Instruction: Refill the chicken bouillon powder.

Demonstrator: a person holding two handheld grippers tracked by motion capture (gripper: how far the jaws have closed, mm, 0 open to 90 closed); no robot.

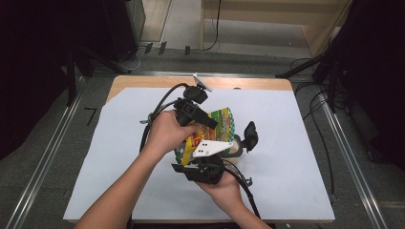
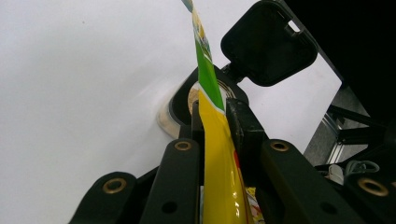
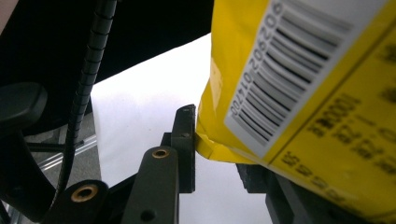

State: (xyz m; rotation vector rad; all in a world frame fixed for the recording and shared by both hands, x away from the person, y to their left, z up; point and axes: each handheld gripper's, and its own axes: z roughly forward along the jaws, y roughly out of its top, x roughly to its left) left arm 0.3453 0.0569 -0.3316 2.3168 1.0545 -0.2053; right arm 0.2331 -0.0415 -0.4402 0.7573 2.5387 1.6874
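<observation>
A yellow and green snack bag hangs tilted above the white table between both grippers. My left gripper comes in from the upper left and is shut on the bag's thin edge, which runs up between its jaws. My right gripper holds the bag from below, its white plate on top. In the right gripper view the bag's barcode corner sits between the jaws, and the right jaw is partly hidden behind it. Under the bag stands a small round jar with its black flip lid open.
The jar and its raised lid stand just right of the hands on the white sheet. Black cables trail from both grippers. Metal rails run along the table's left and right sides on the floor.
</observation>
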